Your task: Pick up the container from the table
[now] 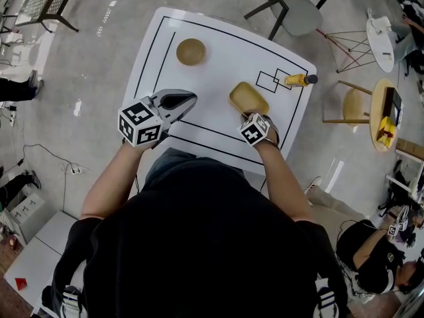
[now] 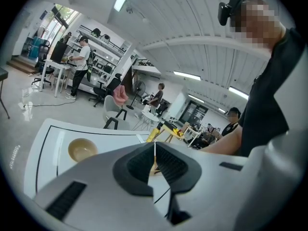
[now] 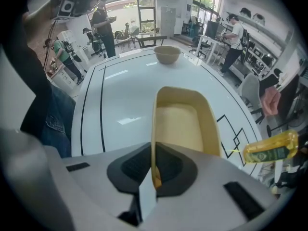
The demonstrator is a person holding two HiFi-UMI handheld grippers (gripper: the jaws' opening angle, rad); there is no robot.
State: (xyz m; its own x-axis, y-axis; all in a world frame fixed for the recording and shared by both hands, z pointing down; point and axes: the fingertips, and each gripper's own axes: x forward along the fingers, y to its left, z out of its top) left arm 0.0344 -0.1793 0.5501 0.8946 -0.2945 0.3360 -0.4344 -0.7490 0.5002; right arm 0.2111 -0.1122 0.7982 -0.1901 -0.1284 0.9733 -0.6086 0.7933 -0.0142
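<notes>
Right gripper view — right gripper (image 3: 154, 163) clamps container (image 3: 180, 124); bottle (image 3: 269, 150) label seemingly green, unreadable.

Shallow tan rectangular container (image 1: 249, 98), rounded corners, open and empty; upright at near right of white worktop (image 1: 218, 58), near wall pinched by right gripper (image 3: 154, 153).

bowl (image 1: 191, 52) left of container (image 1: 248, 99), bottle (image 1: 300, 80) right

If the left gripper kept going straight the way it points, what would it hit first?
Likely the yellow container, gripped at its rim by the right gripper; depth is unclear. The bowl sits off that line.
</notes>
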